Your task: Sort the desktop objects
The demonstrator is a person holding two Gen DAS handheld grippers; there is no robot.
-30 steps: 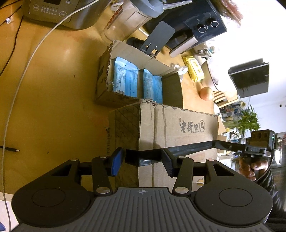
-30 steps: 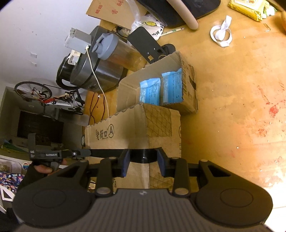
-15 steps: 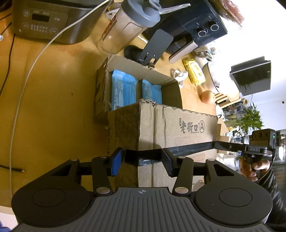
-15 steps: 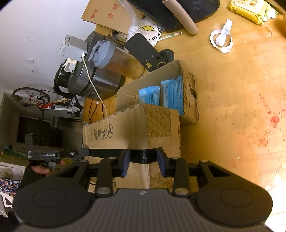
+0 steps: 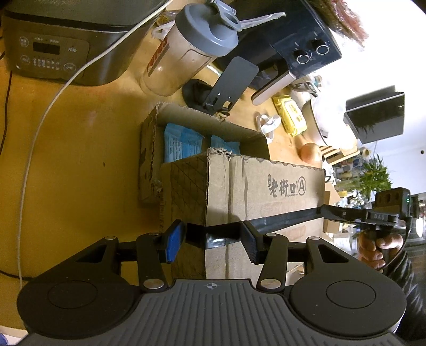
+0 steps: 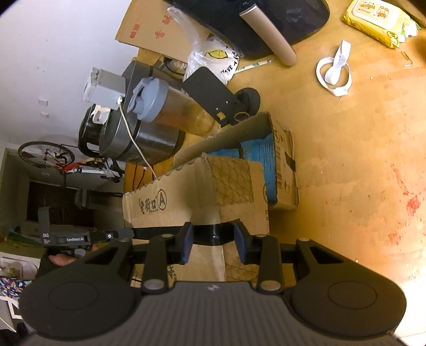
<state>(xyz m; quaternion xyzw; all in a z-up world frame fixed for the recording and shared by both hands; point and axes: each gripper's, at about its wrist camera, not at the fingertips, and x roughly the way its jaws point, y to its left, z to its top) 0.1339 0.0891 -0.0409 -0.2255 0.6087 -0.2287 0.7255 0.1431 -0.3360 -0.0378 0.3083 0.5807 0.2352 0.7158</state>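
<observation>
A closed brown cardboard box (image 5: 255, 191) printed with characters and a circled A stands on the wooden desk (image 5: 80, 165); it also shows in the right wrist view (image 6: 202, 191). Both grippers hold one long flat black object (image 5: 218, 234) across the box's near face. My left gripper (image 5: 213, 239) is shut on one end of it, my right gripper (image 6: 213, 241) on the other end (image 6: 213, 235). Behind the box is an open cardboard box (image 5: 170, 127) holding blue packets (image 5: 181, 145).
A shaker bottle (image 5: 186, 61), a cooker (image 5: 61, 45) with a white cable (image 5: 40, 127), a black phone stand (image 5: 226, 85) and a dark appliance (image 5: 298, 45) stand behind. Yellow wipes (image 6: 375, 21), a white strap (image 6: 334, 73) and an onion (image 5: 310, 153) lie on the desk.
Both grippers have drawn back and lowered with the black object; the boxes look closer to level and the open box is more hidden behind the closed one. Grips are unchanged.
</observation>
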